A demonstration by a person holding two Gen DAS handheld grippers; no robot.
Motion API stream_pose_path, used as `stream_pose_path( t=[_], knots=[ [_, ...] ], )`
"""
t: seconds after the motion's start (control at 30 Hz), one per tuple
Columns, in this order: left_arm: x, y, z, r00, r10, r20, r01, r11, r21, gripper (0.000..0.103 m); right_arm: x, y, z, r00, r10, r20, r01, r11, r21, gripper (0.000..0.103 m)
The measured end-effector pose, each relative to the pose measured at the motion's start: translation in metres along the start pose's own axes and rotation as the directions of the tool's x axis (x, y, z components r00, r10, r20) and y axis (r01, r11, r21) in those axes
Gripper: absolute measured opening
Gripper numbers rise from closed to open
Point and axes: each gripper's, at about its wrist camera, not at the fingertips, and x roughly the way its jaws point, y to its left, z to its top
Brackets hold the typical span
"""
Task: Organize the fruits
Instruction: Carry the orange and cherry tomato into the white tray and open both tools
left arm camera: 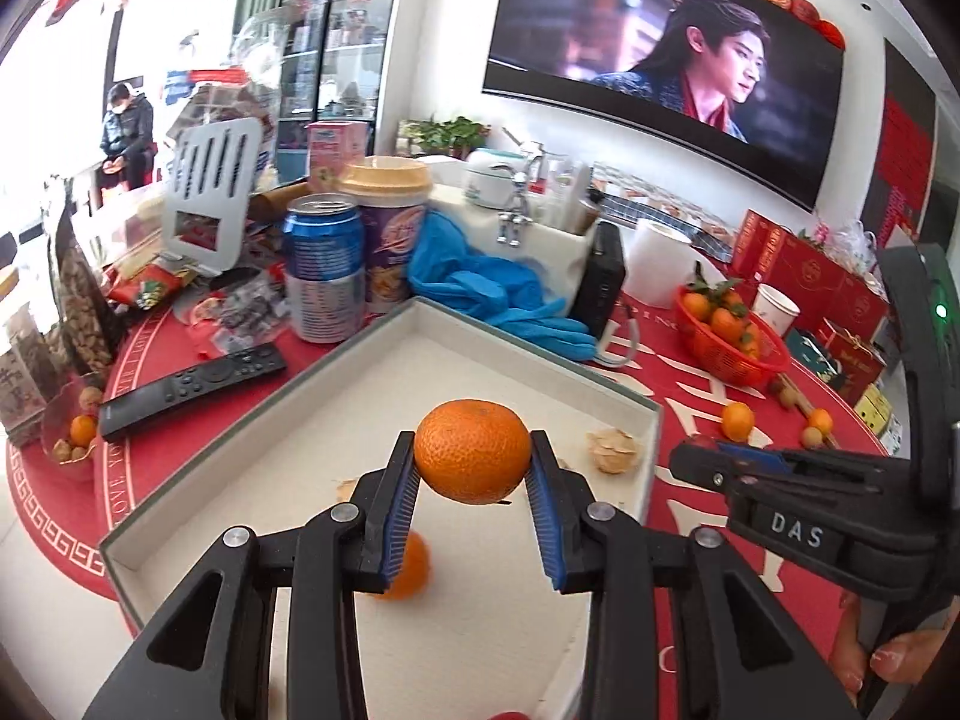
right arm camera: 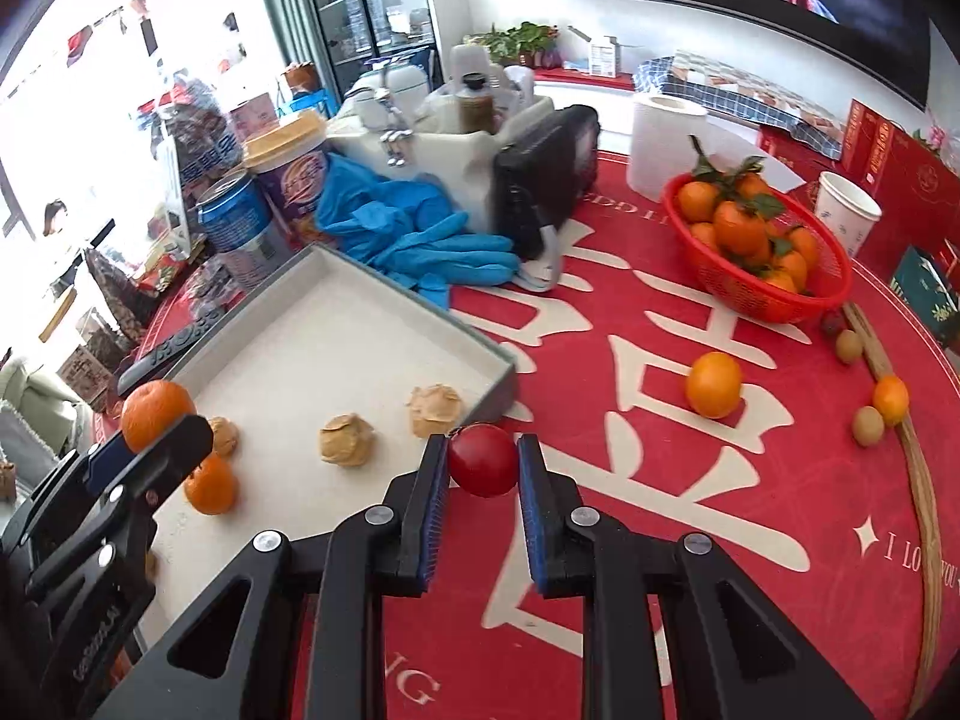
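Observation:
My left gripper is shut on an orange mandarin and holds it above the grey-rimmed tray. Another mandarin lies in the tray below it. My right gripper is shut on a small red fruit at the tray's right corner. The left gripper with its mandarin also shows in the right wrist view. Several tan walnuts lie in the tray. A loose mandarin lies on the red tablecloth.
A red basket of mandarins stands at the back right. Small fruits and a smaller mandarin lie near a wooden stick. Blue gloves, cans, a cup, a remote, a paper roll and boxes crowd the far side.

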Motion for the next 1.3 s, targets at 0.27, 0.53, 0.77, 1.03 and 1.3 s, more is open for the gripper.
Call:
stream_pose_path(
  t=[0.27, 0.53, 0.77, 1.03, 1.3],
  knots=[
    [0.016, 0.039, -0.014, 0.992, 0.097, -0.082, -0.104, 0.991, -0.086, 0.038, 0.03, 0.055, -0.015, 0.993, 0.078, -0.084, -0.087, 0.992, -0.096, 0.023],
    [0.024, 0.028, -0.025, 0.989, 0.061, -0.132, -0.07, 0.995, -0.067, 0.038, 0.039, 0.062, -0.025, 0.993, 0.015, -0.115, -0.036, 0.982, -0.188, 0.023],
    [0.023, 0.018, -0.027, 0.99, 0.035, -0.135, -0.042, 0.998, -0.05, 0.038, 0.035, 0.055, -0.025, 0.994, -0.019, -0.106, -0.003, 0.979, -0.206, 0.023],
    [0.024, 0.024, -0.027, 0.99, 0.041, -0.138, -0.051, 0.996, -0.072, 0.042, 0.033, 0.071, -0.024, 0.997, -0.048, -0.064, 0.029, 0.96, -0.279, 0.024],
    [0.02, 0.031, -0.025, 0.991, 0.046, -0.123, -0.059, 0.993, -0.104, 0.081, 0.018, 0.082, -0.025, 0.984, -0.152, 0.089, 0.174, 0.912, -0.372, 0.097]
  ],
)
